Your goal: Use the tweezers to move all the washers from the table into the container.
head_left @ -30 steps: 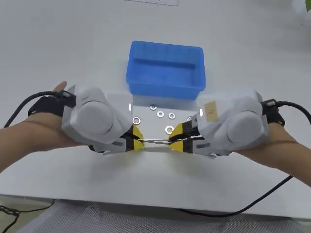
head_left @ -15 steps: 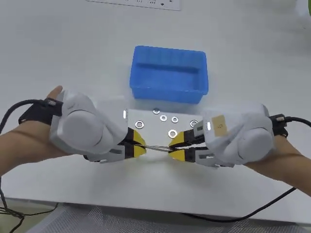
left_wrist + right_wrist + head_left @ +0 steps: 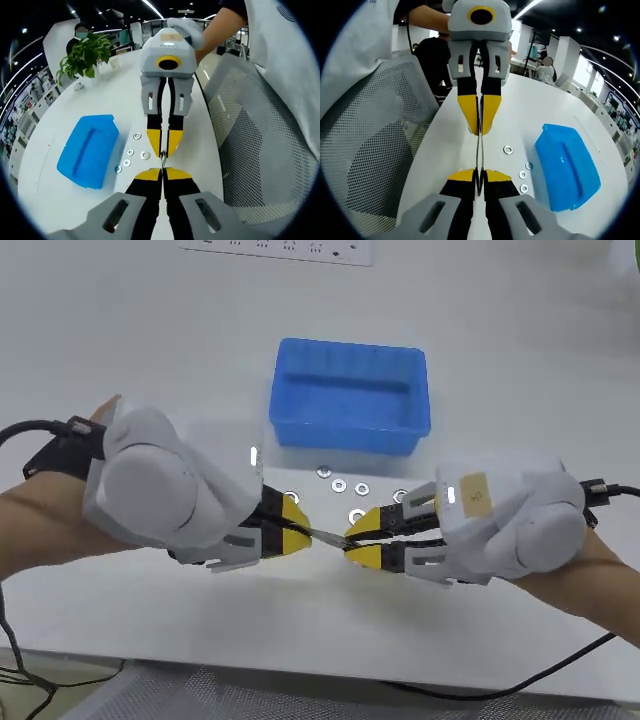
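Note:
Thin metal tweezers [image 3: 326,536] bridge the short gap between my two grippers, just above the white table. My left gripper [image 3: 290,530] is shut on one end and my right gripper [image 3: 362,540] is shut on the other. In the right gripper view the tweezers [image 3: 479,150] run from my own jaws up into the facing yellow fingers [image 3: 490,112]. Several washers [image 3: 340,484] lie on the table behind the grippers, in front of the blue container [image 3: 345,435]. The left gripper view shows the washers [image 3: 145,155] beside the container [image 3: 87,150].
The white table [image 3: 320,620] has bare room in front of the grippers up to its near edge. A mesh chair [image 3: 375,150] stands beside the table. A potted plant [image 3: 85,55] sits at the table's far end.
The two grippers have come closer together, so less of the tweezers shows between them. The left gripper has shifted right and slightly up. The head camera has moved.

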Available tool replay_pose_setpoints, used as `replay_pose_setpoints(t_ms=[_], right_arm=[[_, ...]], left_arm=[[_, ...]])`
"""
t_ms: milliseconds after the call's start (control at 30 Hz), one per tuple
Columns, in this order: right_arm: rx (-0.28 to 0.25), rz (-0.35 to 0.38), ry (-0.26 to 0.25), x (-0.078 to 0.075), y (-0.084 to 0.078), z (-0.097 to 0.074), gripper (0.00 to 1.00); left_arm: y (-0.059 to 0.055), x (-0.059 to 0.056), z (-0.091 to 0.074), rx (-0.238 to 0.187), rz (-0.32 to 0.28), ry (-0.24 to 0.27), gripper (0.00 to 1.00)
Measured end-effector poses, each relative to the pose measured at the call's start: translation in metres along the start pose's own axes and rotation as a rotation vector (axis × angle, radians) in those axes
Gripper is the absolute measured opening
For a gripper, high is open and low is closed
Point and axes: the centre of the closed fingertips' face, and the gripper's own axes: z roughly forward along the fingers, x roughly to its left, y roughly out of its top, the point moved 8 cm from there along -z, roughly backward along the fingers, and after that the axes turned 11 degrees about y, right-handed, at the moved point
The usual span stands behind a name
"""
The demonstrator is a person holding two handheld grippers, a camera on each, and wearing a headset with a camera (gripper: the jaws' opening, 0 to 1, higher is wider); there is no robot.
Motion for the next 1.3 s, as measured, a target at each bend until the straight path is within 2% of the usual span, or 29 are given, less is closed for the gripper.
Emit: replay_pose_setpoints(t_ms=[200,267,400,567,767,867,933,967,1200,1300], right_arm=[[-0.038,0.025,-0.028,0.001,-0.003,-0.005,0.06],[-0.049,0.038,-0.037,0.0,-0.004,-0.007,0.06],[-0.077,0.059,-0.056,0.001,-0.009,-0.014,0.06],[-0.118,0.1,-0.078,0.0,-0.014,-0.018,0.06],[-0.133,0.112,-0.094,0.0,-0.018,-0.022,0.06],[-0.143,0.12,-0.099,0.0,-0.018,-0.022,0.06],[-0.149,0.125,-0.099,0.0,-0.018,-0.022,0.06],[-0.154,0.127,-0.099,0.0,-0.017,-0.022,0.06],[-0.161,0.128,-0.09,0.0,-0.017,-0.022,0.07],[-0.164,0.131,-0.082,0.002,-0.016,-0.021,0.06]], left_arm=[[0.01,0.003,0.004,-0.019,-0.003,0.006,0.05],[0.015,0.004,0.007,-0.038,-0.003,0.013,0.05],[0.021,0.004,0.015,-0.073,-0.048,-0.008,0.05],[0.024,0.005,0.021,-0.1,-0.083,-0.001,0.05],[0.026,0.009,0.017,-0.134,-0.125,0.006,0.06],[0.026,0.011,0.017,-0.159,-0.174,0.016,0.06],[0.027,0.011,0.017,-0.171,-0.175,0.023,0.06],[0.027,0.011,0.018,-0.175,-0.193,0.021,0.06],[0.032,0.01,0.017,-0.22,-0.205,0.03,0.11],[0.033,0.01,0.019,-0.225,-0.209,0.026,0.11]])
